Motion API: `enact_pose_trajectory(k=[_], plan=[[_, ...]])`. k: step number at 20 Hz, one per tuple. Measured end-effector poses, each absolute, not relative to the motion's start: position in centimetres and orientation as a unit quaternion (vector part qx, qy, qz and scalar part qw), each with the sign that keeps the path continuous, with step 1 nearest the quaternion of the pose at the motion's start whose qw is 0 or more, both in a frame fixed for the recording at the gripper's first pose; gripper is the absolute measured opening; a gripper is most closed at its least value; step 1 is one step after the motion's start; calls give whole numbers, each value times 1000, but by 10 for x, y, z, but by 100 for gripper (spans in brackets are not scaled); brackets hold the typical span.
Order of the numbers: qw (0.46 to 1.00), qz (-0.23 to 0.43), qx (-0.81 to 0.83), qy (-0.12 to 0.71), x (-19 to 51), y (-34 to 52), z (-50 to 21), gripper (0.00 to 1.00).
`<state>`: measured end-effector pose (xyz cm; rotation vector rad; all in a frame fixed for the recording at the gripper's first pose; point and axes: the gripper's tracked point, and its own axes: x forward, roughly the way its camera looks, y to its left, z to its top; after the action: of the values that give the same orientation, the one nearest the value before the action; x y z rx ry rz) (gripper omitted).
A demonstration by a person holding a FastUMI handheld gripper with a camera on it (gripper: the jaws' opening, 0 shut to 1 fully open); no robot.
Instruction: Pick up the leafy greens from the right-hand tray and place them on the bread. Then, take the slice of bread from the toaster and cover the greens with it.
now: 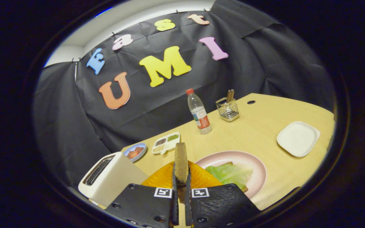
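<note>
My gripper (181, 177) is shut on a slice of bread (180, 161), held upright and edge-on between the fingers, lifted above the table. The white toaster (109, 177) stands just left of the fingers, its slots showing empty. To the right of the fingers lies a pink plate (258, 167) with leafy greens (231, 173) spread on a bread slice whose edge peeks out under them. An orange tray (198, 179) sits right behind the fingers, partly hidden by them.
A white square plate (297, 138) rests at the right of the wooden table (258, 126). Farther back stand a water bottle (199, 112), a wire utensil holder (227, 109), a divided dish of seeds (166, 142) and a small blue bowl (135, 151).
</note>
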<state>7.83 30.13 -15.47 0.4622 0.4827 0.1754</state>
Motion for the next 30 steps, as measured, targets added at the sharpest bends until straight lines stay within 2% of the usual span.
enact_pose_trajectory(k=[4,5,6,10,14,17,19,22,30], plan=[[933,80,243,254,83,279,-177,11],[934,78,240,253,82,271,-181,17],[936,69,234,253,83,263,-185,17],[938,55,219,264,84,241,-201,35],[949,37,182,254,79,216,-199,66],[968,37,138,204,73,201,-167,88],[984,46,92,146,62,195,-129,93],[993,69,45,82,34,192,-85,94],[996,84,6,34,-31,178,-25,96]])
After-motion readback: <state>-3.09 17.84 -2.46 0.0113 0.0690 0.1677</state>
